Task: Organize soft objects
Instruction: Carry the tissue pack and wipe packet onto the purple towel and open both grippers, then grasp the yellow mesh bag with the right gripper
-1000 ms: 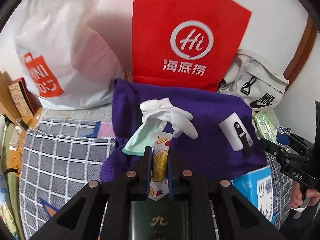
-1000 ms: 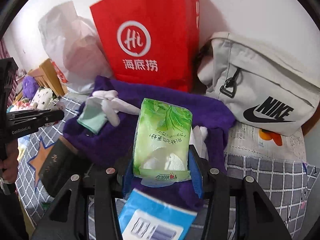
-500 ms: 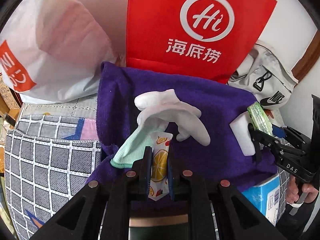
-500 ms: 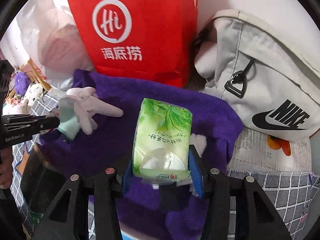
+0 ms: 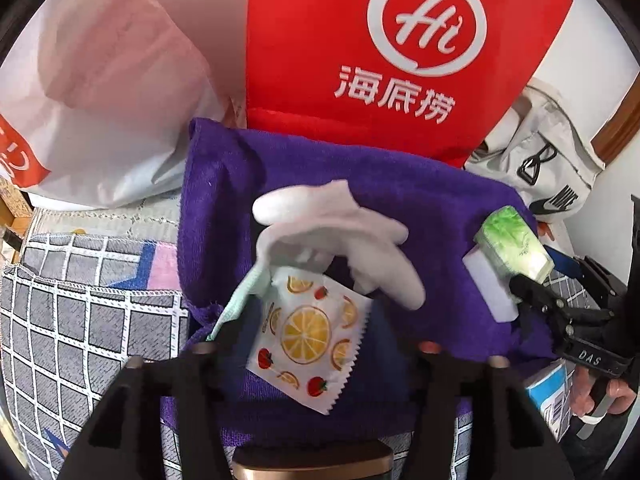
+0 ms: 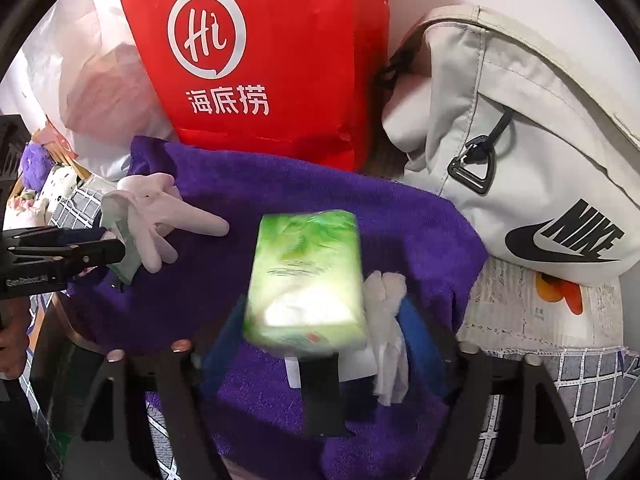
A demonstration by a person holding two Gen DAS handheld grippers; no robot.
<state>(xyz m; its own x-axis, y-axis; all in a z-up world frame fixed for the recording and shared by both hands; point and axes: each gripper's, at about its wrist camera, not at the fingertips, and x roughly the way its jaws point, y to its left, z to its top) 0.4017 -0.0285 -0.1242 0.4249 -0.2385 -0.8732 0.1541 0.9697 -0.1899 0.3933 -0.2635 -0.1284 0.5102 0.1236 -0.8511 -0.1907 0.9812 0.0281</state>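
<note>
Orange-print sachet point(image 5: 308, 336): lay tilted on the purple towel point(image 5: 400, 200), between the fingers of the left gripper point(image 5: 308, 364); top edge tucked under the white glove point(image 5: 340, 240).
Left jaws: opening, standing clear of the sachet on both sides; nothing pinched.
Green tissue pack point(image 6: 306, 276): blurred, between the fingers of the right gripper point(image 6: 320, 344), over the towel, beside a second white glove point(image 6: 386, 320).
Right jaws: opening, blue pads apart from the pack's sides; whether the pack had fully settled I could not tell.
Risk, sachet: slick and tilted; it could slide down the towel's slope toward the front edge if the fabric shifted.
Risk, tissue pack: released over a bunched fold, it might tip or roll off toward the grid-pattern sheet point(image 6: 592, 384).
Risk, gloves: light and loose; a withdrawing finger could snag one and drag it off the pile.
Risk, crowding: both grippers worked near each other; a careless retreat might knock them together.
Red bag point(image 5: 400, 60): white "Hi" logo in a ring, Chinese characters 海底捞 below.
Grey bag point(image 6: 520, 140): black "NIKE" with swoosh.
Right gripper body, seen from the left wrist: "DAS".
White plastic bag point(image 5: 100, 100): orange label, lettering cut off, unreadable.
Tissue pack print: too blurred to read.
</note>
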